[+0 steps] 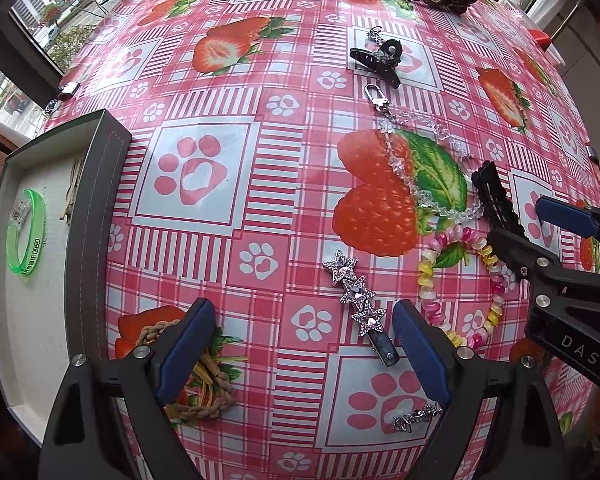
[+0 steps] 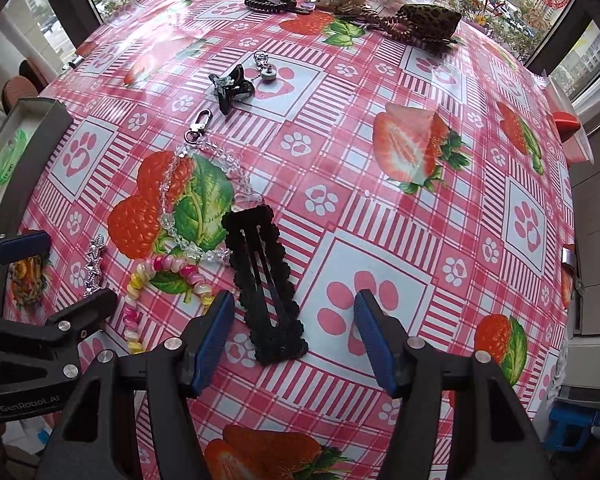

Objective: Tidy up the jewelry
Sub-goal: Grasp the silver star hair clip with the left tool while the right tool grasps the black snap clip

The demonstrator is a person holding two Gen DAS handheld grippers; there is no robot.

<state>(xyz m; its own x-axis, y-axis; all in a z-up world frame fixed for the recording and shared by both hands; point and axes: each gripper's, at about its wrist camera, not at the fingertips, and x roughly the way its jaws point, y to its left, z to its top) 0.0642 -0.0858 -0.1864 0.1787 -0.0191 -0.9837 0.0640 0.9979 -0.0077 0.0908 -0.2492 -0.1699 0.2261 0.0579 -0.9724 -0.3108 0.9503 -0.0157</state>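
The right wrist view shows the black scalloped hair clip (image 2: 266, 280) lying flat on the strawberry tablecloth (image 2: 419, 216), just in front of the right gripper (image 2: 296, 340). The jaws of this gripper stand wide open and hold nothing. The long axis of the clip runs from near to far, tilted a little to the left at its far end, so it lies almost along the pointing direction of the gripper. The near end of the clip sits between the two blue pads (image 2: 214, 340), closer to the left pad than to the right one. I judge that the right gripper is the nearer one for this clip, and that it must shift slightly left to centre the clip before closing across its narrow width.

At the far end the clip touches the clear bead chain (image 2: 192, 240), and the pink and yellow coil bracelet (image 2: 168, 276) lies just to its left, so a careless grasp could drag them.

In the left wrist view the left gripper (image 1: 303, 344) is also open and empty, and the star hair clip (image 1: 357, 300) lies between its pads, nearer the right one. The grey box (image 1: 108, 184) with a green bangle (image 1: 26, 236) inside stands at the left edge of the table.
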